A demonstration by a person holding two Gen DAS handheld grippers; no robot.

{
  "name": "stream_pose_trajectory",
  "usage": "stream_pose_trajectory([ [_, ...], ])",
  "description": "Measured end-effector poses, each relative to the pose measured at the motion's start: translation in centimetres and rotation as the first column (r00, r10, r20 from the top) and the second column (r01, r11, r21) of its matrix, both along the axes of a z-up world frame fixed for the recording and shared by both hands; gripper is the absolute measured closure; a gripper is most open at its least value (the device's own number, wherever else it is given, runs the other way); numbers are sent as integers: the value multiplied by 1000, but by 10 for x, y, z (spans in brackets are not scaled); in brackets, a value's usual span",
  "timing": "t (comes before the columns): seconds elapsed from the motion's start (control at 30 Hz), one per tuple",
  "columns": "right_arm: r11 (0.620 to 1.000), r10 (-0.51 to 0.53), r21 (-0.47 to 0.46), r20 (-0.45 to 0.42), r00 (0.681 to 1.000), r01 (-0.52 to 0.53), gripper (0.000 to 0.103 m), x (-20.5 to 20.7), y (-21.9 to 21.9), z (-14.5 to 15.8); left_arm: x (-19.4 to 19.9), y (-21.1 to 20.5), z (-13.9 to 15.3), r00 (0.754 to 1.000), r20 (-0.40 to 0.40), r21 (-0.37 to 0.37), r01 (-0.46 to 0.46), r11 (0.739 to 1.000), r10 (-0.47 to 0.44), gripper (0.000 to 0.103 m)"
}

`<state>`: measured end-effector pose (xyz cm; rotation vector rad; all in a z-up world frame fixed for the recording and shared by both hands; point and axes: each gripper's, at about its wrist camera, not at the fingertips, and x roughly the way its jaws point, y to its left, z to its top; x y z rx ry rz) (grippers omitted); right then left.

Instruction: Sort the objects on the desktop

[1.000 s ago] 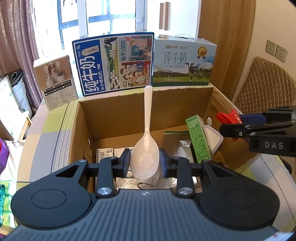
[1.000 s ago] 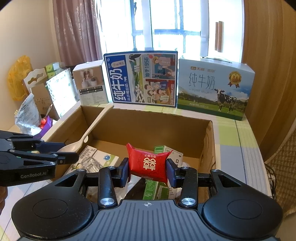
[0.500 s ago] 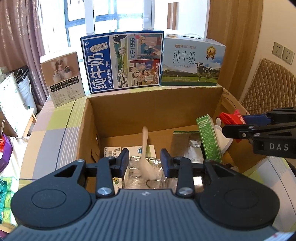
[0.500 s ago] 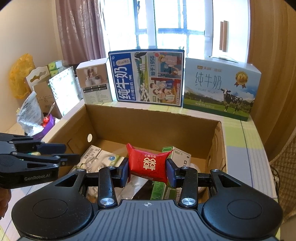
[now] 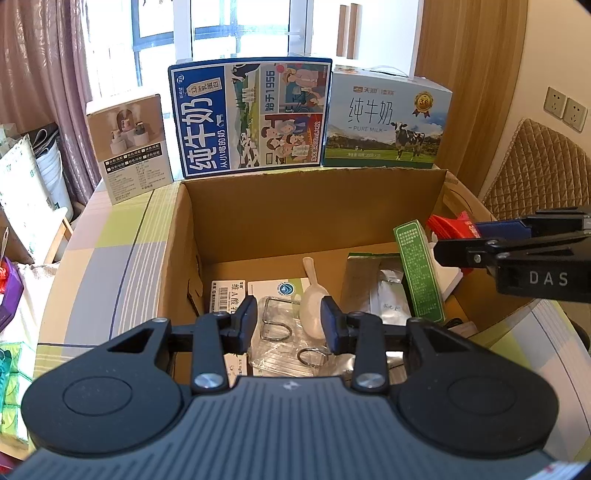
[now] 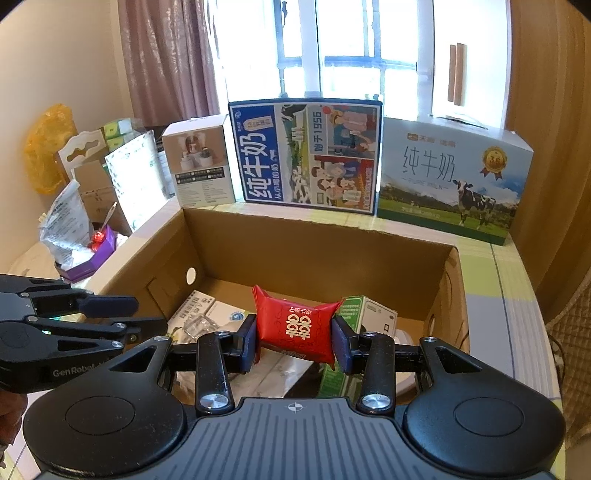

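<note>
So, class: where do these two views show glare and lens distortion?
Left wrist view: the window blows out white, and the cardboard box rim bows. Right wrist view: the same backlight glares, edges curve, yet the red packet stays sharp.

spoon (image 5: 313,301) in cardboard box (image 5: 295,206), milk cartons (image 5: 251,118) behind, packet (image 6: 295,326) above

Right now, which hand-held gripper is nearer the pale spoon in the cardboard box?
Left. The spoon lies just beyond the left hand-held gripper; the right hand-held gripper, clamping a red packet, hangs off to its right.
</note>
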<state>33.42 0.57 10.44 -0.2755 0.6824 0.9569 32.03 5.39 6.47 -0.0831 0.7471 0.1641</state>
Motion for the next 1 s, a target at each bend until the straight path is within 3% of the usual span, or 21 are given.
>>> stream_pose_trajectory([
  [0.43, 998, 49, 35, -25, 998, -49, 64, -3, 21, 10, -7, 5, 6, 1000, 12, -5, -5, 1000, 5, 68],
  [0.47, 997, 66, 34, -28, 997, -66, 61, -4, 24, 10, -8, 5, 7, 1000, 14, -5, -5, 1000, 5, 68],
  [0.5, 996, 80, 34, -26, 996, -80, 47, -5, 26, 10, -8, 5, 7, 1000, 14, -4, -6, 1000, 6, 67],
  [0.57, 996, 74, 51, -13, 997, -73, 31, -6, 26, 10, -9, 7, 8, 1000, 15, -7, -10, 1000, 10, 66],
  [0.87, 999, 9, 53, -50, 999, -6, 30, -3, 0, 6, -24, 10, 12, 999, 30, -25, -29, 999, 30, 46],
  [1.0, 997, -34, 68, -85, 996, 39, 27, -5, -23, 9, -34, 8, 17, 998, 48, -27, -41, 999, 42, 29],
])
